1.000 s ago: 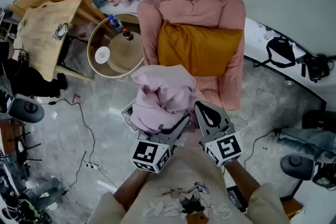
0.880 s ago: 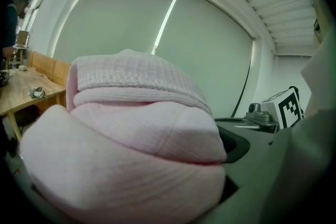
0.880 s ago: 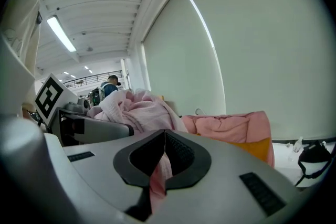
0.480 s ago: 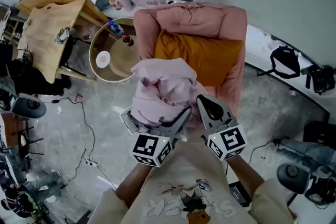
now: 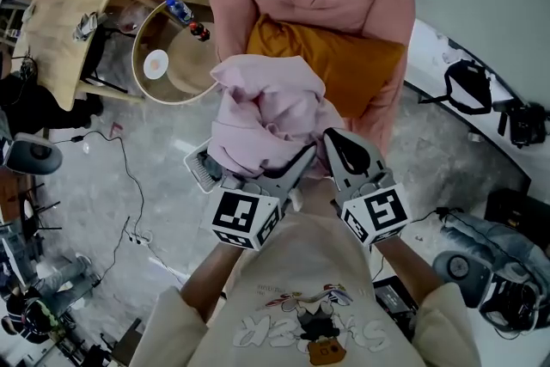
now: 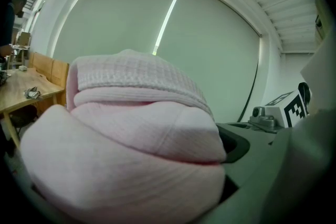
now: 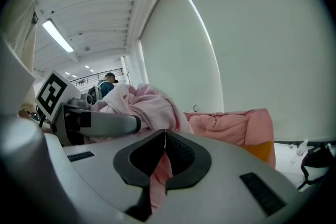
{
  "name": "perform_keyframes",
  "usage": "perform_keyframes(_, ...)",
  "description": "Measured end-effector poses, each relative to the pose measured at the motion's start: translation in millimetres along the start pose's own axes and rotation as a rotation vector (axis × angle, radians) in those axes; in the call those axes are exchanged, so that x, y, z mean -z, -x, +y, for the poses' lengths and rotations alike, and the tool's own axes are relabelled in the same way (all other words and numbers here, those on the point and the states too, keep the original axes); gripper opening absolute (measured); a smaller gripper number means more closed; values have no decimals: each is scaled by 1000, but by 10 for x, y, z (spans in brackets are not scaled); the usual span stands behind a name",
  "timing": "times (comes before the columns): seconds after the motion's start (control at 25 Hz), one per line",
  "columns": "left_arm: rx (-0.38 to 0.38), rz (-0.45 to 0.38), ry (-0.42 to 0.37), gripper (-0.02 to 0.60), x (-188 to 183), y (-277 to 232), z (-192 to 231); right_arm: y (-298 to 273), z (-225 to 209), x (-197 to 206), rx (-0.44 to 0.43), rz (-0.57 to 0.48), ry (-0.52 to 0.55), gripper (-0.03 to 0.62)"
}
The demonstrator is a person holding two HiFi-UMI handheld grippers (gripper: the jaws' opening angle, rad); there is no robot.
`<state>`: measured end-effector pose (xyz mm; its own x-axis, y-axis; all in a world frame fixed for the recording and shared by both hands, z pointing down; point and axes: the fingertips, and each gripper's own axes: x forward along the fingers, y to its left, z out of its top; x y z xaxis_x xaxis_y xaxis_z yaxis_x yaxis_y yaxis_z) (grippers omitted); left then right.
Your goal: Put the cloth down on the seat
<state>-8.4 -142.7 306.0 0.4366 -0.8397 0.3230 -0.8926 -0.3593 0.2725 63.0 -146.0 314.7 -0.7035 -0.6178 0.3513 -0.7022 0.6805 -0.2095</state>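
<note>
A bunched pale pink cloth (image 5: 266,116) hangs in front of the pink armchair (image 5: 326,0), over its front edge. An orange cushion (image 5: 344,69) lies on the seat. My left gripper (image 5: 301,159) is shut on the cloth's lower folds; in the left gripper view the pink cloth (image 6: 126,149) fills most of the picture. My right gripper (image 5: 331,142) is shut on a thin edge of the same cloth (image 7: 160,181), pinched between its jaws. The armchair (image 7: 236,126) shows ahead in the right gripper view.
A round wooden side table (image 5: 176,56) with bottles stands left of the armchair. Behind it is a wooden desk (image 5: 60,13). Cables (image 5: 129,185) run over the grey floor. A black bag (image 5: 468,86) lies at the right. A person stands in the distance (image 7: 107,84).
Both grippers and the cloth have moved forward toward the armchair; the cloth now overlaps the seat's front and the cushion's left side.
</note>
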Motion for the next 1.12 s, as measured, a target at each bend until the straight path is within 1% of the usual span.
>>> perform_keyframes(0.12,-8,19,6,466,88,-87,60,-86,-68,92,-1,17,-6,18)
perform_keyframes(0.24,-15,45,20,466,263,-188,143,-182,-126,191,-5,31,9,18)
perform_keyframes(0.4,-18,106,55,466,547,-292,196,-242,-198,442,-5,79,-21,18)
perform_keyframes(0.48,-19,116,50,466,655,-381,253,-326,-250,557,-4,89,-20,18)
perform_keyframes(0.6,-20,155,31,466,907,-445,279,-363,-265,800,10,127,-26,18)
perform_keyframes(0.76,-35,187,47,465,1187,-546,421,-517,-262,1106,1,178,-28,18)
perform_keyframes(0.96,-46,227,64,466,1545,-607,533,-650,-230,1481,14,231,-69,18)
perform_keyframes(1.12,-45,247,89,465,1804,-724,651,-805,-302,1726,20,263,-114,18)
